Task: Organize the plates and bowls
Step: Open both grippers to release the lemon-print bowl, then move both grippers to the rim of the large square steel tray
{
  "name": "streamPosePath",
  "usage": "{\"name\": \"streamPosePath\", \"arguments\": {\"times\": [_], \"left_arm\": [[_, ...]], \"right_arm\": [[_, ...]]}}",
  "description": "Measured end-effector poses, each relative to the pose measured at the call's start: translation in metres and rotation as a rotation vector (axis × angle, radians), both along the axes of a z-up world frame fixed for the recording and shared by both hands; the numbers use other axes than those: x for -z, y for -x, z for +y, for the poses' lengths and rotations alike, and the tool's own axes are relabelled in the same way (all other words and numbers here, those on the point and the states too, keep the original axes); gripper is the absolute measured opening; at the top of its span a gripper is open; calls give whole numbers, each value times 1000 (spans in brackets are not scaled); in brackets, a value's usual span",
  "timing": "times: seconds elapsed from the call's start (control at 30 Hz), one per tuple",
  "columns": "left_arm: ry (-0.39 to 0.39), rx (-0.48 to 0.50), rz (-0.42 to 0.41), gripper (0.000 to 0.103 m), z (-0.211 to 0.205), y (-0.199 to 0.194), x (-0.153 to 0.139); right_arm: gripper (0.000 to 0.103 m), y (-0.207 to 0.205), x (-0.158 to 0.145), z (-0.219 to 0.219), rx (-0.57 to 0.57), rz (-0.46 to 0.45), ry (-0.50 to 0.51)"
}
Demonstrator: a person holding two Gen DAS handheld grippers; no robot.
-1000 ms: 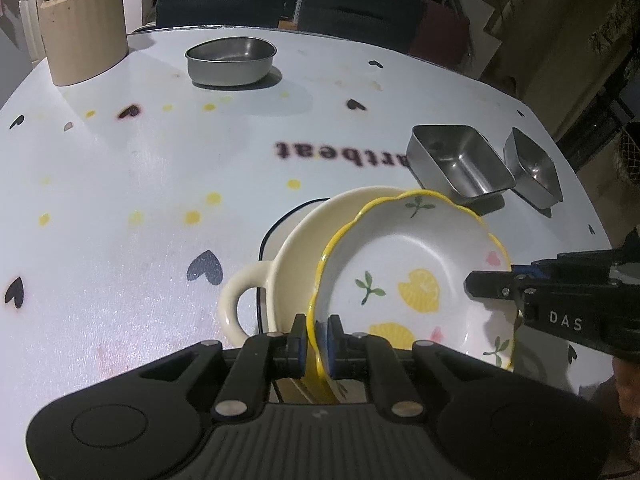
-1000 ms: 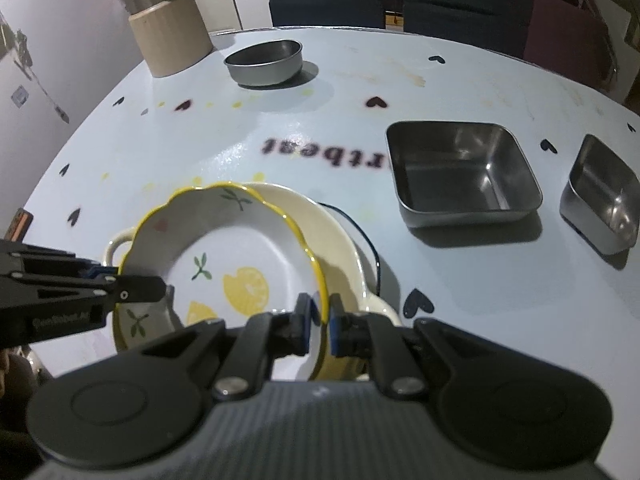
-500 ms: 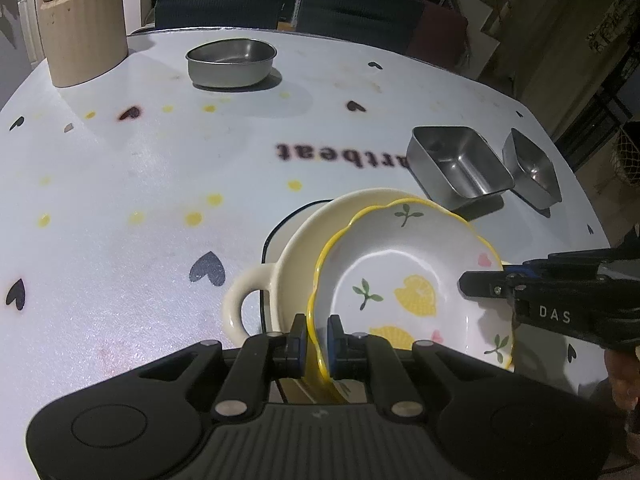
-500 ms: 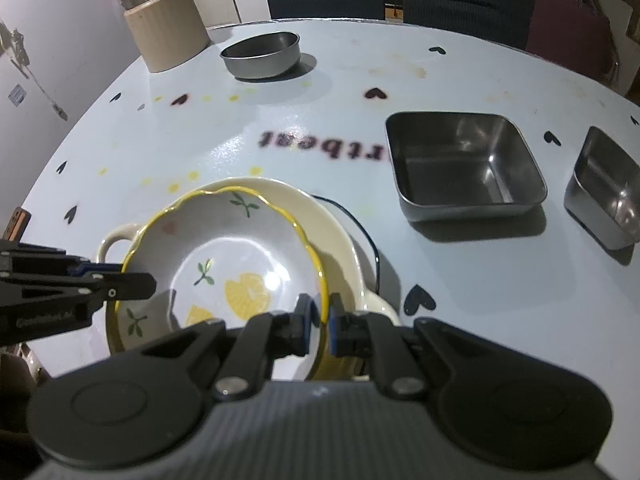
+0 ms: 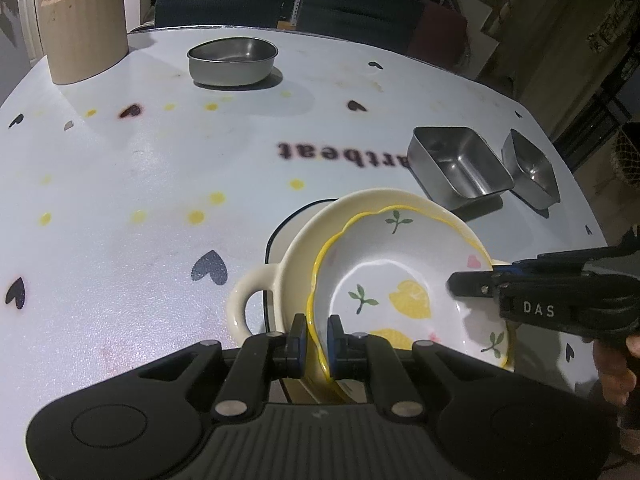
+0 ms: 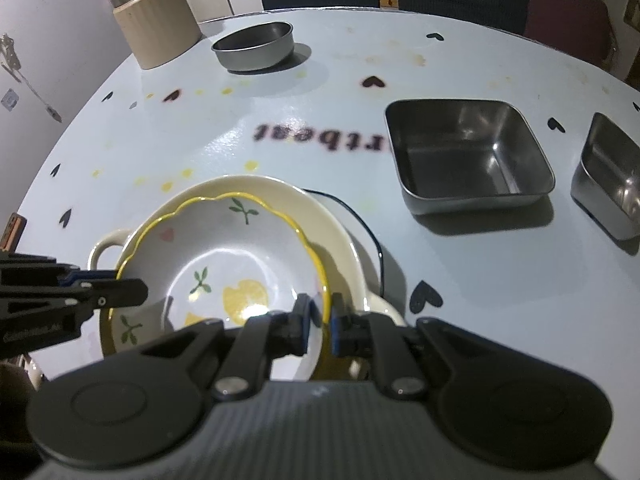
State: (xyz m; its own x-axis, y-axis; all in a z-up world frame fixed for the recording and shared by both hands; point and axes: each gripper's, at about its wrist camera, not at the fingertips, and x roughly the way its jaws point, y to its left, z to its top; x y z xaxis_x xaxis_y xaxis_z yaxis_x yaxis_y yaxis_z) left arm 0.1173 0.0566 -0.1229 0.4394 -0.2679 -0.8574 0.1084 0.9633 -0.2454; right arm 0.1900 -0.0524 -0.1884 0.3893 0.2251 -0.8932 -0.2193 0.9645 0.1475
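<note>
Big white tabletop (image 5: 120,184) with little hearts printed on it; near its front edge sits a cream handled dish (image 5: 304,248), and the yellow-rimmed lemon bowl (image 5: 404,276) is nested in it; larger square steel tin (image 6: 468,160) and a smaller one (image 6: 608,176) toward the right edge, round steel bowl (image 6: 254,46) near the back edge; left gripper (image 5: 318,338) is clamped on the lemon bowl's rim; right gripper (image 6: 320,322) has just been easing open, rim in between its pads.

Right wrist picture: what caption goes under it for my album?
Right claw loosening on the lemon bowl nested in a cream handled bowl; left claw grips the opposite rim.
</note>
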Motion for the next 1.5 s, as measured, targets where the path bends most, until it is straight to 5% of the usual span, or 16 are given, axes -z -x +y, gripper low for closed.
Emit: {"name": "streamPosePath", "arguments": {"times": [0.23,1.2,1.4,1.5], "left_arm": [[9,6,-1,10,2,0,1],[-14,0,-61,13,6,6,-16],[-30,-2,-63,34,5,10,-20],[-37,3,-74,55,2,10,-25]], "right_arm": [[35,-1,0,4,-19,13,-19],[40,11,-26,-1,-57,-59,-1],[44,21,-35,-5,-65,-78,-24],[52,26,-42,-8,-74,-104,-22]]}}
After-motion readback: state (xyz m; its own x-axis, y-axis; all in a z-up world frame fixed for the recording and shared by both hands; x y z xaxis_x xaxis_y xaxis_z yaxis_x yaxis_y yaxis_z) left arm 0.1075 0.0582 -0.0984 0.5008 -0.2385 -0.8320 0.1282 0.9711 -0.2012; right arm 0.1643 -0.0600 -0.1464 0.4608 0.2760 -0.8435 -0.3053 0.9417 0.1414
